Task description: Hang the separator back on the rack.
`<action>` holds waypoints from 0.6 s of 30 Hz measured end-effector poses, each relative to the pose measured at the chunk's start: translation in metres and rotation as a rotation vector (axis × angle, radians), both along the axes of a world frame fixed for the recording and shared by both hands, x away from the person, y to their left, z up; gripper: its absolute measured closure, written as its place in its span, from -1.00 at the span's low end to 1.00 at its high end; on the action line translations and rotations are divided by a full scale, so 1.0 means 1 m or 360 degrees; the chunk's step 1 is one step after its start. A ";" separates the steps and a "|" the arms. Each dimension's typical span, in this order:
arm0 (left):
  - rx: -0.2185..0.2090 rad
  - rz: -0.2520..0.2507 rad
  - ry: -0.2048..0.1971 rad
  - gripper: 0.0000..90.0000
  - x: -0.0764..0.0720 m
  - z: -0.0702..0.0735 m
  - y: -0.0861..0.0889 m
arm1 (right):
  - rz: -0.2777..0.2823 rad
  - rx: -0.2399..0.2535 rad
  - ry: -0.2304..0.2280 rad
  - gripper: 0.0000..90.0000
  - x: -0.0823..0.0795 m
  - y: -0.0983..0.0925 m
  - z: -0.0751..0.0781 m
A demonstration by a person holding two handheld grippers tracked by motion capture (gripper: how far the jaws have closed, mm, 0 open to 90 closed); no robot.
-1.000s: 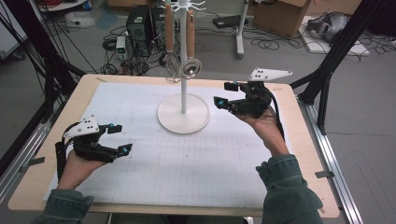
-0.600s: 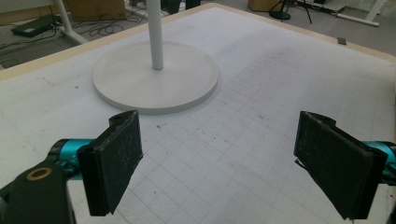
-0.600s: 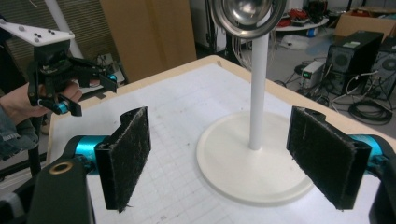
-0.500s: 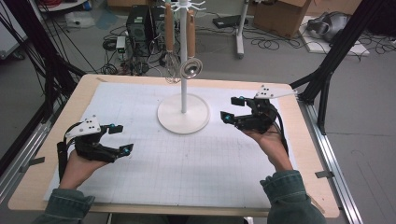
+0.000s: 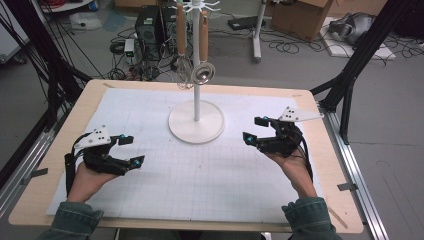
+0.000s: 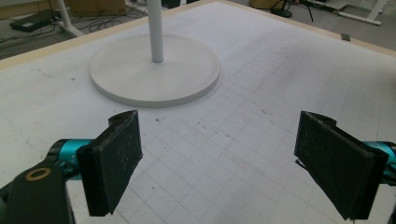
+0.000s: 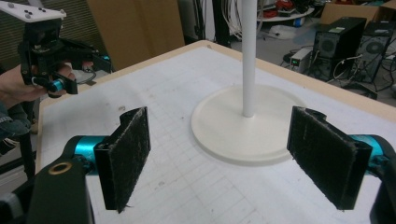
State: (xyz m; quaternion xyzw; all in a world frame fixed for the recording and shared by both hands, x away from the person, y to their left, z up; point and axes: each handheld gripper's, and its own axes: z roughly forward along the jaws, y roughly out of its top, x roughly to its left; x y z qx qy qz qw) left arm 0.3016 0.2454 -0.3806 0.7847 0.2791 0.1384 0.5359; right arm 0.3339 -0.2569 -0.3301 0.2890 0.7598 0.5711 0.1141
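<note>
- Over the bench [image 5: 320, 210], from the high view: the white stand [image 5: 196, 122] sits mid-bench, its pole straight up, with a whisk [image 5: 183, 62] and a strainer [image 5: 203, 74] hanging by wooden handles near the top. Their long axes run plumb, handles up.
- Same view: the right hand-held gripper [image 5: 254, 129] hovers just right of the stand's base, jaws spread, nothing between them, tips pointing left toward the pole. The left hand-held gripper [image 5: 129, 150] sits well off toward the near left corner, jaws equally wide and empty.
- My call: the right one is the nearer of the two, and the hanging tools lie ahead of it, to its left and well above, so any reach has to climb.
- Left gripper view: two black pads [image 6: 114, 158] stand far apart over the gridded mat [image 6: 261, 93], gripping nothing. The stand's round base [image 6: 187, 74] lies ahead and a little left, with a clear stretch of mat between.
- Right gripper view: pads [image 7: 126, 154] wide apart again, empty. The pole [image 7: 249, 60] rises dead centre between them, base close ahead, and the other hand-held gripper [image 7: 81, 63] shows far off at upper left. The tools hang above the frame's top edge, I'd judge.
</note>
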 end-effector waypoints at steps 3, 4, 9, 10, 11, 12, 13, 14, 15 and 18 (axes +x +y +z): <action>0.0000 -0.0007 0.0000 -0.66 0.000 -0.002 0.000 | -0.0023 0.0012 0.0017 -0.55 -0.004 -0.004 -0.008; -0.0006 -0.0011 0.0007 -0.66 -0.001 -0.003 0.000 | -0.0029 0.0007 0.0009 -0.55 -0.005 -0.004 -0.011; -0.0012 0.0003 0.0010 -0.66 -0.002 -0.006 0.001 | -0.0046 0.0004 0.0017 -0.56 -0.014 -0.008 -0.020; -0.0017 -0.0002 0.0011 -0.66 -0.002 -0.007 0.001 | -0.0041 0.0005 0.0010 -0.56 -0.015 -0.009 -0.022; -0.0021 -0.0004 0.0011 -0.66 -0.002 -0.008 0.002 | -0.0044 0.0005 0.0010 -0.56 -0.017 -0.010 -0.024; -0.0021 -0.0004 0.0012 -0.66 -0.003 -0.008 0.002 | -0.0049 -0.0002 0.0008 -0.56 -0.019 -0.010 -0.025; -0.0022 -0.0002 0.0008 -0.66 -0.003 -0.009 0.002 | -0.0054 -0.0004 0.0013 -0.56 -0.020 -0.011 -0.027; -0.0029 -0.0004 0.0011 -0.66 -0.003 -0.009 0.003 | -0.0050 0.0001 0.0001 -0.56 -0.021 -0.012 -0.029; -0.0034 0.0000 0.0004 -0.66 -0.004 -0.009 0.003 | -0.0054 -0.0005 0.0001 -0.56 -0.022 -0.013 -0.030; -0.0038 0.0007 0.0004 -0.66 -0.005 -0.009 0.005 | -0.0061 -0.0021 0.0010 -0.56 -0.026 -0.015 -0.035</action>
